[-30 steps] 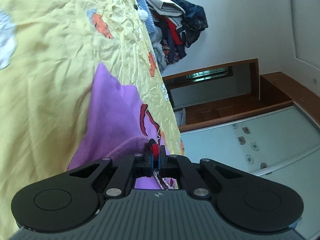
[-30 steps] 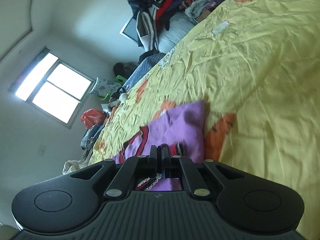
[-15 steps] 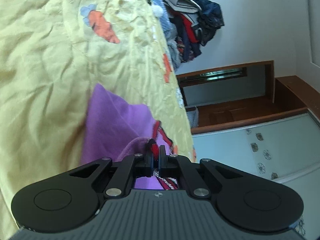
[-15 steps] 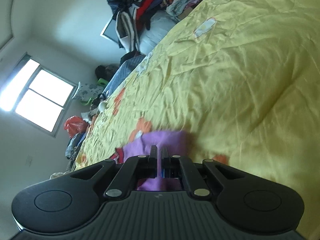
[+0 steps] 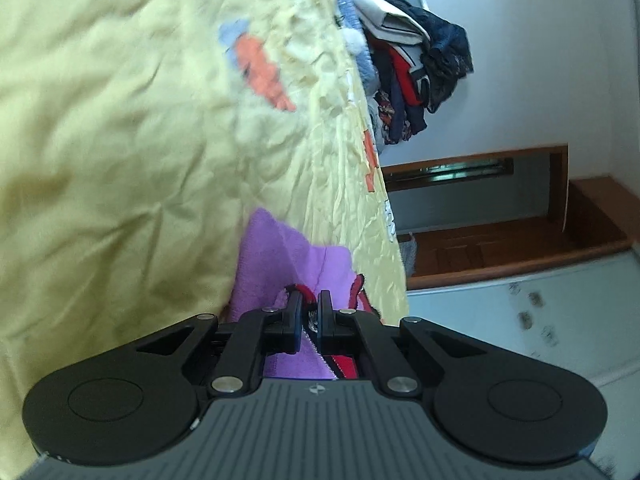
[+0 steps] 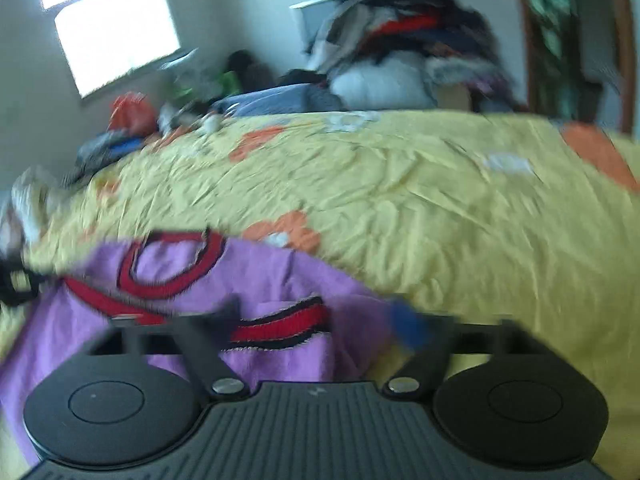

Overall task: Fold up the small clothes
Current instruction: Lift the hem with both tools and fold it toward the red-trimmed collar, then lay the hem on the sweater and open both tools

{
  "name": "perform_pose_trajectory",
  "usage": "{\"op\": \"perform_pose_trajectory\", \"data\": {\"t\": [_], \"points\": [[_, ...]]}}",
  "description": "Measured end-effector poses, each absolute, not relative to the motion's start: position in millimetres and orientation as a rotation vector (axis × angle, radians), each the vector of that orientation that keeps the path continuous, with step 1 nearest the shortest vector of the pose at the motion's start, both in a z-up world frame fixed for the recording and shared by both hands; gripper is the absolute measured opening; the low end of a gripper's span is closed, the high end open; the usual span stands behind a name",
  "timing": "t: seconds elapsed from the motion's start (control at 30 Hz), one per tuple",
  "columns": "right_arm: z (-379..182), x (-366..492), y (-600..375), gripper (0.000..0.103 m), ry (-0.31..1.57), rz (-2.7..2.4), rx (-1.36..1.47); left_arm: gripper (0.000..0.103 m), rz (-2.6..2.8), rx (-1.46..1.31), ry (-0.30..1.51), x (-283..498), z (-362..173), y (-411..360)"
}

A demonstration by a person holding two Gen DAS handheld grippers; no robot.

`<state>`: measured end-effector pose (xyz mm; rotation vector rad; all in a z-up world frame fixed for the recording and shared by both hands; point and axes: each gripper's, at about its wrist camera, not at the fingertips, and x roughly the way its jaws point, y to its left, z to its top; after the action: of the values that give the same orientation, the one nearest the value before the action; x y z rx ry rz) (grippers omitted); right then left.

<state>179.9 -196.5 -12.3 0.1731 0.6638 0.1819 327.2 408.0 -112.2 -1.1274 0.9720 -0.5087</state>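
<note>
Now, entry by item.

Right claw [image 6: 320,320]: a second ago its fingers were pressed together on the purple garment's edge; in the present right wrist view they stand wide apart with nothing between them, motion-blurred, one finger [image 6: 408,326] showing a blue pad. The hold on that side has been let go. The view has also swung from a steep tilt to nearly level over the bed.

Purple garment [image 6: 260,280]: small knitted top, red-and-black trim at the neck opening and along a lower band. Lies spread on the yellow bedspread [image 6: 400,200], directly below and ahead of the right claw. Whether the fingers touch the cloth cannot be told through the blur.

Left claw [image 5: 308,312]: as in the earlier views, nearly closed, pinching a red-trimmed edge of the same garment, purple cloth bunched just ahead of the fingers.

Reading for the task: judged a fold or lay-down just completed on the right side; the left corner is not yet released, so the garment is only partly settled.

Background: heap of mixed clothes [image 6: 400,40] at the far end of the bed.
</note>
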Motion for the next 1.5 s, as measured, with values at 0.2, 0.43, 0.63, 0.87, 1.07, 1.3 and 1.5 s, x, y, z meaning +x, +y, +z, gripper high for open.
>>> {"op": "perform_pose_trajectory", "data": {"t": [0.2,0.43,0.63,0.87,1.07,1.3,1.5], "points": [[-25,193,-166,0.048,0.764,0.22,-0.039,0.023,-0.524,-0.873,0.876,315,-57,400],[-17,178,-145,0.006,0.663,0.176,-0.181,0.034,-0.516,-0.53,0.775,284,-2,353],[-8,190,-143,0.005,0.651,0.14,-0.204,0.036,-0.558,-0.346,0.813,283,-19,292],[-26,204,-160,0.004,0.689,0.069,-0.168,0.033,-0.334,0.031,0.759,283,-59,260],[-28,208,-167,0.024,0.725,-0.007,-0.088,0.034,-0.244,0.041,0.735,288,-62,263],[-3,132,-125,0.024,0.679,0.112,-0.07,0.033,-0.209,-0.065,0.763,298,-57,277],[-41,98,-114,0.023,0.739,0.192,-0.074,0.034,-0.253,-0.068,0.715,258,-33,276]]}}
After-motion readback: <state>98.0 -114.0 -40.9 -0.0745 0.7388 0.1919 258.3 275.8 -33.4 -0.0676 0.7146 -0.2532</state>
